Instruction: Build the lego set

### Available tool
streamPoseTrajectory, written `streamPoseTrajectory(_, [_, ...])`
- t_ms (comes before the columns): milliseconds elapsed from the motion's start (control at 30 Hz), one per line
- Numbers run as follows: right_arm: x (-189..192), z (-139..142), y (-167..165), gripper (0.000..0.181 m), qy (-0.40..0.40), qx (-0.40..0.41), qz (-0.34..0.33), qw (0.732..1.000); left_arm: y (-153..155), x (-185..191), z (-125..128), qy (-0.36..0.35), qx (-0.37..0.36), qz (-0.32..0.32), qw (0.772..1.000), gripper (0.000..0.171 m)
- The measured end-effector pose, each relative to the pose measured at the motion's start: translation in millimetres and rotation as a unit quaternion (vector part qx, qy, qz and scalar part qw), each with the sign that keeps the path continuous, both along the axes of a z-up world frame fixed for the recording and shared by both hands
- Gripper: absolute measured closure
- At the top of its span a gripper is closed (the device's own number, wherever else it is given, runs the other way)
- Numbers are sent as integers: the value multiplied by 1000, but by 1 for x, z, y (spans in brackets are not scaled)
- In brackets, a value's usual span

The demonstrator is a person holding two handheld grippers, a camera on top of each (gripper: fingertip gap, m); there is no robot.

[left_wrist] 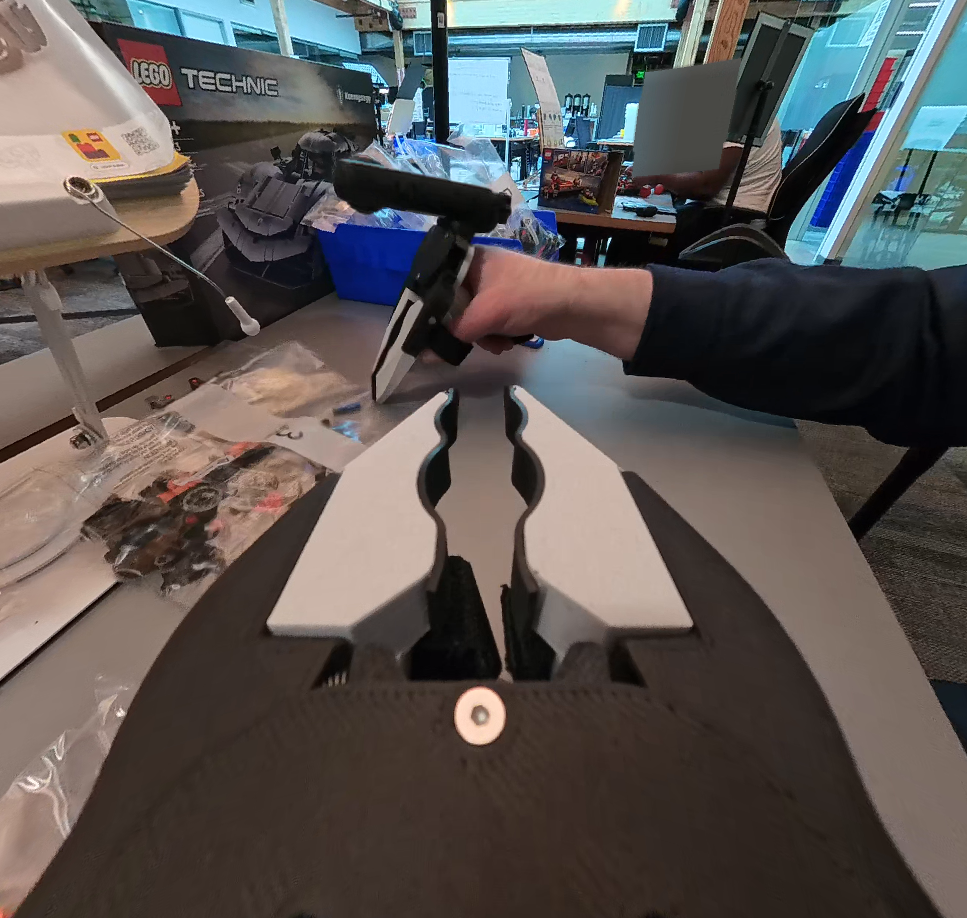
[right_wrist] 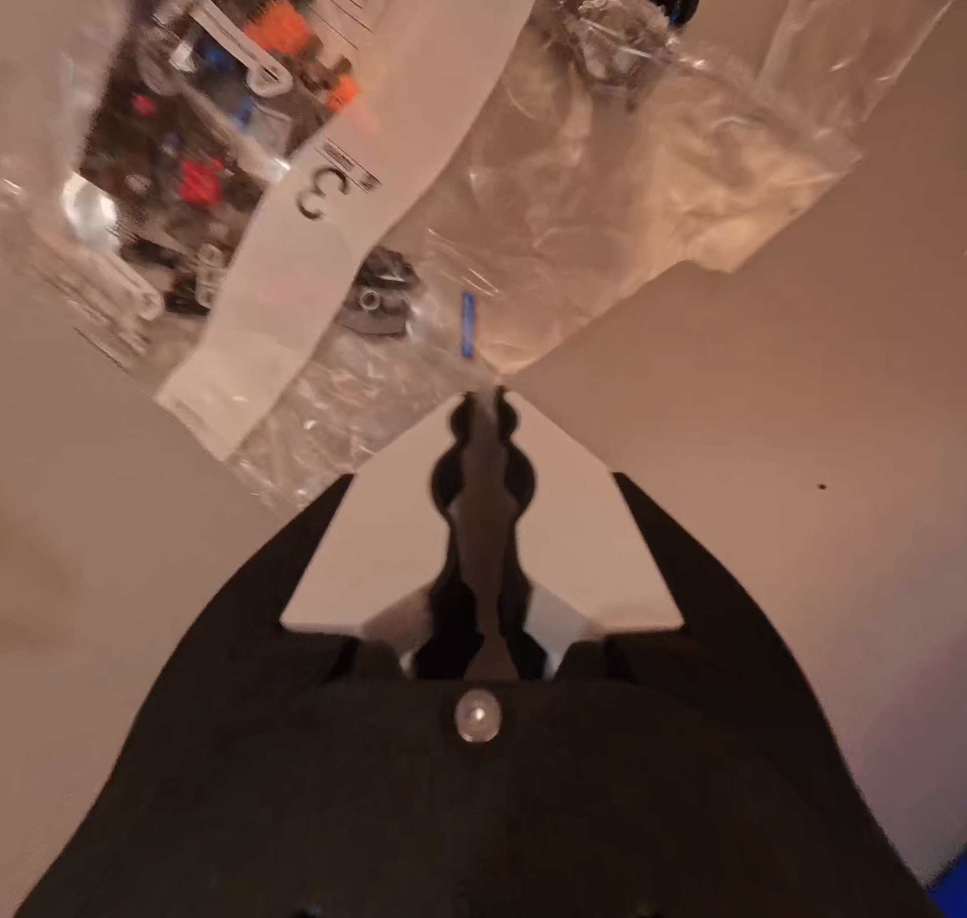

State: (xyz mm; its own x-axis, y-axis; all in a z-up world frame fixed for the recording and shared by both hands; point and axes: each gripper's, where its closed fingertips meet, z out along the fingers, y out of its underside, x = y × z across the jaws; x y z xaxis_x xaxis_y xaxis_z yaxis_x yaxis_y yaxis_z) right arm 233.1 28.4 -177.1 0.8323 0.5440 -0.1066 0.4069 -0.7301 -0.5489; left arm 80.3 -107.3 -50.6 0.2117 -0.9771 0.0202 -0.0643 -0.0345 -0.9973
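Left tongs [left_wrist: 480,395]: white fingers apart, a clear gap between the tips, nothing held, level above the grey worktop [left_wrist: 654,474].

Right tongs [right_wrist: 485,395]: tips down at the worktop, fingers drawn nearly together with only a slit between; whether they pinch the bag edge I cannot tell. From the left view these tongs [left_wrist: 384,387] stand just ahead and slightly left of the left tips, gripped by a hand [left_wrist: 528,306] in a dark sleeve.

Just ahead of the right tips: corner of an empty clear bag [right_wrist: 602,202], reaching up and right. A small blue pin [right_wrist: 467,325] lies just ahead, slightly left. Ahead-left: a dark grey piece [right_wrist: 379,306] inside crumpled plastic, beside a white paper strip [right_wrist: 293,285]. Farther left: a sealed parts bag [right_wrist: 199,123] with black, red, orange and white pieces; blurred.

Left of the left tongs, the same parts bag [left_wrist: 183,505]. Far ahead-left: the black set box [left_wrist: 246,160], upright, and a blue bin [left_wrist: 377,264].
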Motion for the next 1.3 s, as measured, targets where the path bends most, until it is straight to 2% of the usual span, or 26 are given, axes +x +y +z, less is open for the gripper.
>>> streamPoseTrajectory(33, [-1,0,-1,181,-3,4,11,1000,0,0,1,-2,1,0,1000,155])
streamPoseTrajectory(133, [-4,0,-11,181,8,-10,35,999,1,-2,3,-5,1,2,1000,155])
streamPoseTrajectory(267, [-2,7,-40,181,0,-34,82,996,4,-5,5,-7,0,13,1000,154])
streamPoseTrajectory(333, [-8,15,-58,181,20,-48,108,993,8,-4,-2,16,1,26,1000,151])
streamPoseTrajectory(400, [-4,22,-52,181,23,-27,71,997,9,1,-11,49,16,33,998,149])
streamPoseTrajectory(467, [-10,29,-41,139,53,-2,36,998,9,5,-19,77,30,38,996,148])
streamPoseTrajectory(500, [-19,31,-38,131,82,-10,27,996,9,6,-24,91,36,40,994,148])
streamPoseTrajectory(567, [-29,26,-26,130,97,-1,3,995,10,8,-31,106,38,41,993,148])
streamPoseTrajectory(633, [-34,7,-18,121,52,-5,-2,999,10,7,-35,110,35,41,992,148])
streamPoseTrajectory(700, [-34,1,-11,142,8,20,-5,1000,11,6,-37,112,31,42,992,148])
streamPoseTrajectory(767, [-36,0,-15,181,-24,29,20,999,11,6,-36,110,32,42,993,148])
streamPoseTrajectory(867, [-41,-1,-30,181,-14,18,44,999,10,6,-32,106,35,43,993,148])
streamPoseTrajectory(967, [-47,-1,-60,181,0,-12,101,995,10,5,-31,107,34,44,993,147])
streamPoseTrajectory(1067, [-43,6,-83,181,-1,-19,119,993,9,5,-32,113,32,43,992,145])
streamPoseTrajectory(1200, [-42,41,-103,181,2,7,141,990,10,6,-37,131,37,45,990,138])
streamPoseTrajectory(1300, [-34,74,-114,181,-52,25,173,983,14,5,-37,132,37,55,989,132])
